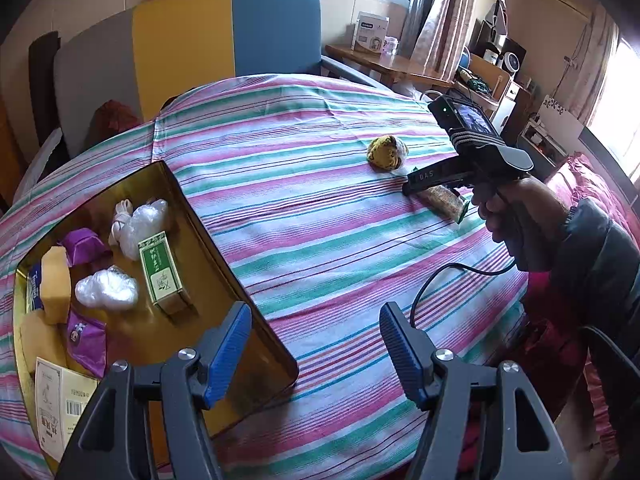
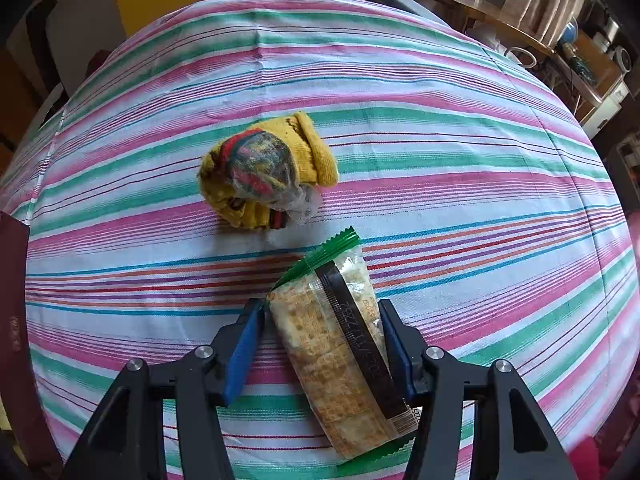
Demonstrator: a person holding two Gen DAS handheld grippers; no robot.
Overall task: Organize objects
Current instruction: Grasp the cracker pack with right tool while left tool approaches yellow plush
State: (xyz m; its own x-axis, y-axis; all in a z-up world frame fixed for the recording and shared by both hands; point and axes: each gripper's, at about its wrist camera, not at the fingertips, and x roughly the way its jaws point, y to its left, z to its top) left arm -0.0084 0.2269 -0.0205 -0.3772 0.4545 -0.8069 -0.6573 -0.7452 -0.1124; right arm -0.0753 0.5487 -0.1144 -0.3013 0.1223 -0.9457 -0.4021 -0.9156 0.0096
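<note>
Most of the sorting looks done: the gold tin [image 1: 224, 240] at eight o'clock in the left view already holds boxes, pouches and plastic-wrapped bundles. Two things remain on the striped cloth [image 2: 440, 120]: the cracker packet [image 2: 340, 344] and, at eleven o'clock from it, the yellow sock bundle [image 2: 268, 172]. The right gripper [image 2: 324, 340] straddles the packet, right pad touching; whether it grips is unclear. The left gripper [image 1: 316, 344] hangs apart, empty.

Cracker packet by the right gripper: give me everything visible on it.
The cracker packet is a clear plastic sleeve with green crimped ends and a dark printed seam strip; pale square crackers show through. It lies flat on the striped tablecloth, slanted, between the right gripper's blue pads. The right pad touches its edge; the left shows a gap.
</note>
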